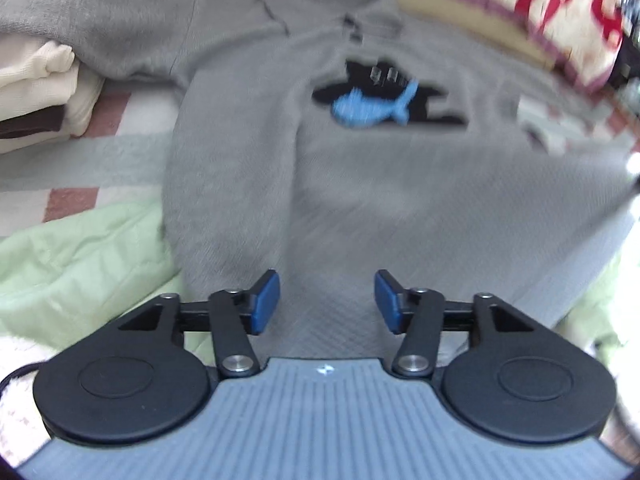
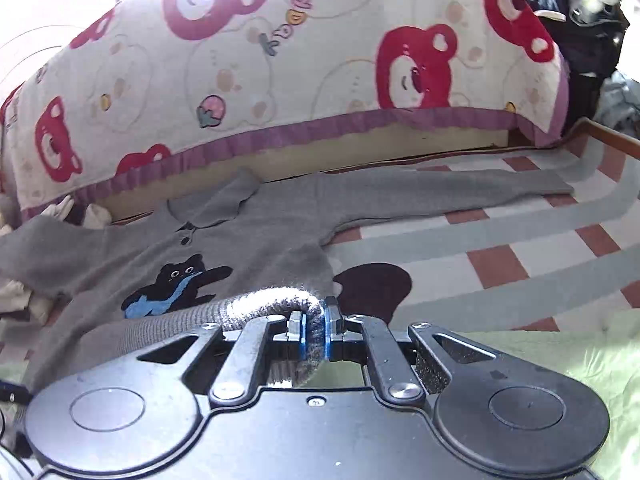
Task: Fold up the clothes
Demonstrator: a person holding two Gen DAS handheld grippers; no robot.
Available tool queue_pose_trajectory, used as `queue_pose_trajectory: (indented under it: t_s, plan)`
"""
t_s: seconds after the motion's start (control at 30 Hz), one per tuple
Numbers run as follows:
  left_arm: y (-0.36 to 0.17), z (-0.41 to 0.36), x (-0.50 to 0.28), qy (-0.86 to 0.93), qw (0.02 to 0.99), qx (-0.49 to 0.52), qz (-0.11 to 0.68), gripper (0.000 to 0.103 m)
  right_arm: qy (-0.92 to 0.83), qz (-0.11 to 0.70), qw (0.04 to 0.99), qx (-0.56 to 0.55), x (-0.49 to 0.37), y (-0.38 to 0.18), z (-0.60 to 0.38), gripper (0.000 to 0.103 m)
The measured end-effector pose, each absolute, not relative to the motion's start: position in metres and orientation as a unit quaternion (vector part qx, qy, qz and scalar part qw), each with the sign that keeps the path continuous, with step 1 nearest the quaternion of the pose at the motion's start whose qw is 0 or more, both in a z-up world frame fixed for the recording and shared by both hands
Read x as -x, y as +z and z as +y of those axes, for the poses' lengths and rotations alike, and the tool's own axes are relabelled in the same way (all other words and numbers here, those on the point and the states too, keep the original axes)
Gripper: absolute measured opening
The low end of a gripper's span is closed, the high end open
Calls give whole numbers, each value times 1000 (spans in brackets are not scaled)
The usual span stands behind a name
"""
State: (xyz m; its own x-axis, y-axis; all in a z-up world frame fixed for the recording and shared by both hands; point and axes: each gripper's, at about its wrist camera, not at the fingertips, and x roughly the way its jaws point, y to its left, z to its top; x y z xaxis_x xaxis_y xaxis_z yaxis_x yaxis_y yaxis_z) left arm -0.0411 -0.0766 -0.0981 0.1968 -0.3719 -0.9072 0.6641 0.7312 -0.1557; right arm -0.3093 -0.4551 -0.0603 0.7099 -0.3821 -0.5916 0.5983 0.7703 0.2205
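Checked bedding (image 2: pixel 520 240) in pink, grey and white covered the surface, with a bear-print quilt (image 2: pixel 280 60) banked across the top of the right wrist frame and a green cover (image 1: pixel 80 260) at lower left of the left wrist frame.

Sweater (image 1: pixel 360 200), grey with a black cat and blue fish on the chest, lay face up and mostly flat, filling the centre of the left frame. One sleeve (image 2: pixel 460 188) stretched out straight toward the right edge of the right frame. A stack of cream clothes (image 1: pixel 44 88) sat at the left frame's upper left, touching the sweater's other sleeve.

Your right gripper (image 2: pixel 315 334) was clamped on a bunched bit of the sweater's hem at lower centre, that edge raised off the bedding. Your left gripper (image 1: pixel 326 300) stood wide apart over the hem, gripping nothing; that view was blurred.

Judged step: hem taken up on one side only, ahead of a fold. Next would likely call for your left claw to pinch the hem too, level with the right, so the edge travels evenly.
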Motion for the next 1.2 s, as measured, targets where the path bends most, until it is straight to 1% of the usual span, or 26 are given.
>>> queue_pose_trajectory:
  t_s: [0.03, 0.07, 0.1, 0.17, 0.23, 0.27, 0.3, 0.4, 0.47, 0.57, 0.63, 0.73, 0.8, 0.87, 0.93, 1.0, 1.03, 1.1, 1.2]
  plan:
    - [-102, -76, 44, -336, 757, -153, 539, 58, -281, 266, 899, -203, 312, -62, -458, 8]
    - [-106, -76, 46, -329, 754, -165, 544, 67, -290, 264, 897, -202, 316, -64, -460, 8]
    - [-110, -76, 47, -322, 751, -174, 549, 69, -299, 264, 894, -202, 320, -67, -462, 8]
    - [-115, -76, 44, -304, 753, -174, 557, 69, -310, 278, 886, -204, 327, -77, -466, 8]
    - [-118, -72, 36, -299, 752, -150, 568, 68, -314, 288, 880, -210, 332, -92, -466, 8]
    - [-115, -68, 32, -303, 758, -129, 563, 39, -314, 297, 877, -211, 333, -99, -466, 8]
    - [-110, -65, 30, -313, 764, -112, 553, 4, -313, 304, 874, -213, 334, -107, -467, 8]
    - [-82, -64, 23, -341, 792, -102, 496, 3, -285, 309, 879, -226, 327, -116, -467, 8]
    - [-64, -66, 15, -356, 808, -92, 461, 3, -262, 299, 891, -218, 317, -109, -468, 8]
    - [-49, -74, -6, -365, 821, -61, 435, 3, -259, 293, 898, -201, 297, -99, -479, 9]
    - [-54, -83, -15, -353, 828, -62, 431, 3, -261, 299, 896, -200, 285, -97, -490, 9]
    - [-74, -95, -31, -326, 836, -54, 439, 4, -265, 324, 884, -210, 269, -102, -506, 9]
    - [-91, -97, -42, -326, 834, -15, 446, 5, -270, 341, 876, -210, 262, -107, -510, 9]
    - [-108, -102, -52, -314, 831, 16, 460, 8, -272, 361, 870, -197, 255, -114, -508, 11]
    - [-116, -106, -55, -320, 819, 35, 475, 13, -272, 370, 867, -194, 252, -118, -507, 11]
    - [-111, -108, -48, -336, 813, 33, 474, 31, -271, 373, 866, -196, 251, -121, -507, 11]
    - [-107, -109, -44, -345, 811, 31, 472, 35, -270, 374, 865, -197, 251, -122, -507, 11]
    - [-94, -109, -28, -362, 811, 11, 460, 53, -269, 376, 864, -199, 251, -124, -507, 11]
    - [-80, -112, -8, -380, 809, -15, 448, 60, -268, 380, 862, -202, 250, -128, -507, 11]
